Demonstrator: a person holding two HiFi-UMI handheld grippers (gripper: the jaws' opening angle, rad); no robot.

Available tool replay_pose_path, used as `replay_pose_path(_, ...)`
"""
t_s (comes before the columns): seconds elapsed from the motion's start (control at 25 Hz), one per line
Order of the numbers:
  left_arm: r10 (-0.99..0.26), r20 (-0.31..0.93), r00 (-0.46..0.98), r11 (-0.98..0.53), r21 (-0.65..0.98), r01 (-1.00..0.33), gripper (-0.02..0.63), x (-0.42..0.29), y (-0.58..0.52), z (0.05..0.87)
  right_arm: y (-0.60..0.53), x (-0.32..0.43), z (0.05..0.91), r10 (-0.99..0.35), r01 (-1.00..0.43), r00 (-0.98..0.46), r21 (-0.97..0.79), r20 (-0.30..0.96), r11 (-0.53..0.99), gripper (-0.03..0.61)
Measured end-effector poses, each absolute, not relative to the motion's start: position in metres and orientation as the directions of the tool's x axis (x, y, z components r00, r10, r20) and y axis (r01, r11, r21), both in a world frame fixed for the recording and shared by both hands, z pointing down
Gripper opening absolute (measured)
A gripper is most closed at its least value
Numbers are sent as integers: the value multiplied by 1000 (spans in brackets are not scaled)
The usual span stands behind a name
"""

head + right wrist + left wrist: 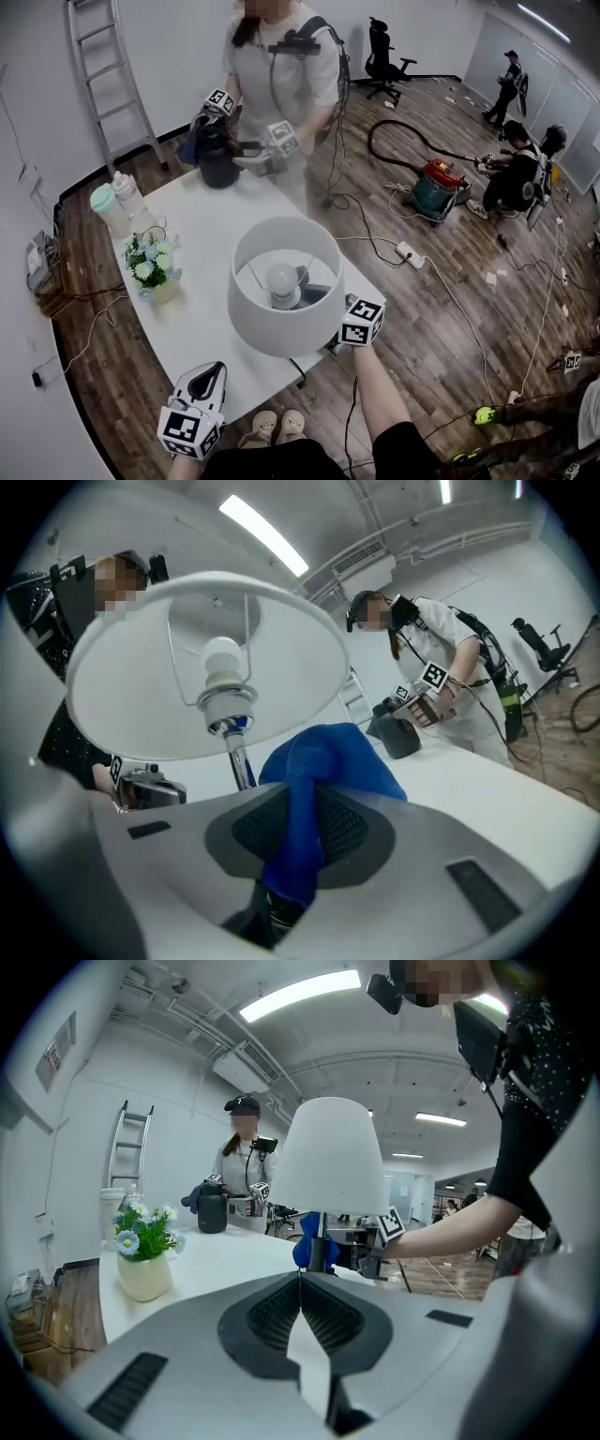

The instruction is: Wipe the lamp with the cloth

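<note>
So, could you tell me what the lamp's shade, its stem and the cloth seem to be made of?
Shade: matte white and smooth; fabric, paper or plastic, I can't tell which. Stem: polished metal, since it reflects blue. Cloth: soft blue knit or microfibre, finely textured, bunched in the right claw.

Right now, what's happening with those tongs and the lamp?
Left tongs shut, empty. Right tongs shut on blue cloth, under lamp shade. Flower pot stands apart.

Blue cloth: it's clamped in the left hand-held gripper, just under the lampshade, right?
Not the left: the right hand-held gripper clamps the blue cloth, as the right gripper view shows. It does sit just under the lampshade.
</note>
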State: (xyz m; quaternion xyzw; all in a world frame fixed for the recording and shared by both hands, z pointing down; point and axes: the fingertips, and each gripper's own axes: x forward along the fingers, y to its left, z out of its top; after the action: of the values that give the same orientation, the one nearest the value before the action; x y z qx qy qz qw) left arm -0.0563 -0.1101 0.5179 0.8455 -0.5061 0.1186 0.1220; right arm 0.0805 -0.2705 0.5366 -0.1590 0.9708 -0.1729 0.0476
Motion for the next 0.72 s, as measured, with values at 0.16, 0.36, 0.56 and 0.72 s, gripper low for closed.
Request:
replay_pose_path(0.16,-821,322,471,-467,94,-879,12,-51,-115,520,-279,74,567,-340,-352,-936,-335,93,874,75)
replay_pose_path(0.36,-809,326,490,-485,102,-869,11,-45,-117,523,-293,74,583,-401,-452,-891,-339,212,825,75)
replay_pose_path(0.56,-807,310,502,-498,99,-861,12,-43,-121,519,-296,101,577,-542,-551,-828,-389,143,739,75)
replay_pose_path(0.72,-807,298,510,-504,104,-858,12,-43,-123,518,-275,145,561,-672,-668,-729,-354,134,654,75)
